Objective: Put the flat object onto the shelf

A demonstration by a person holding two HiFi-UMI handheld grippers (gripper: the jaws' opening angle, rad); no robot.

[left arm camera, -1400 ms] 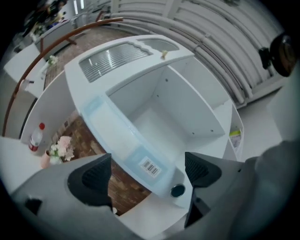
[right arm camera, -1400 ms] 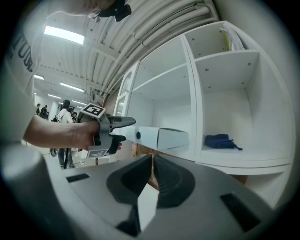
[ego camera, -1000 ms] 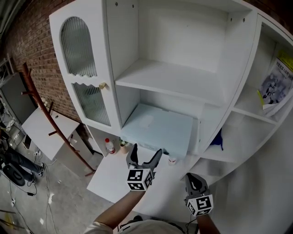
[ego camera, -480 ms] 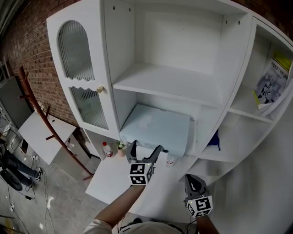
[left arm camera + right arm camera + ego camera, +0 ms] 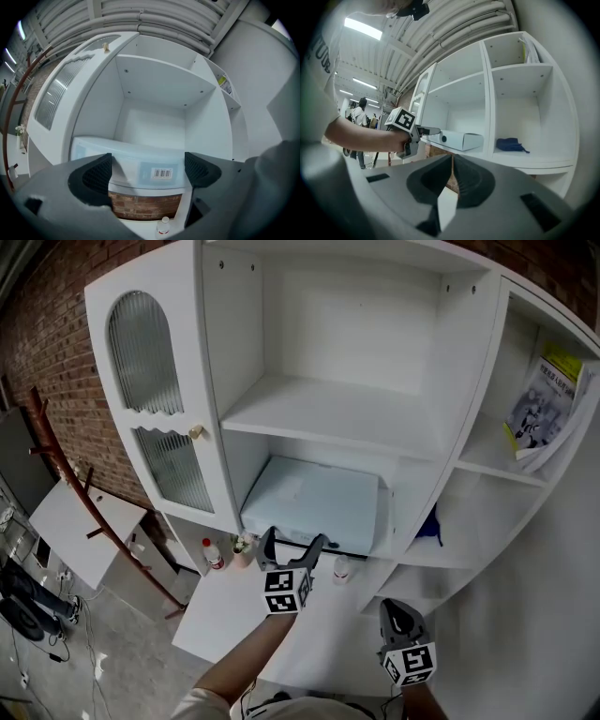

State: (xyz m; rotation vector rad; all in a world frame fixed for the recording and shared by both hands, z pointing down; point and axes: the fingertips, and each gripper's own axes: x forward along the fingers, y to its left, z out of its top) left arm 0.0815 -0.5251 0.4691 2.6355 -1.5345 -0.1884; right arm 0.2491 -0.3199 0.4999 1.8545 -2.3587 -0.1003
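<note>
1 flat pale-blue cardboard box (image 5: pixel 314 502): lying in the lower middle bay of the white cabinet (image 5: pixel 459 371), front edge toward you. Your left gripper (image 5: pixel 293 540): jaws spread, empty, now nearer that edge than 1 second ago. Right gripper (image 5: pixel 396 610): pinched shut, idle. Placement looks nearly complete.

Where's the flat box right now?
Head view, centre: the flat box lies low in the white cabinet's middle bay, just beyond the left gripper, left of the blue cloth.
</note>
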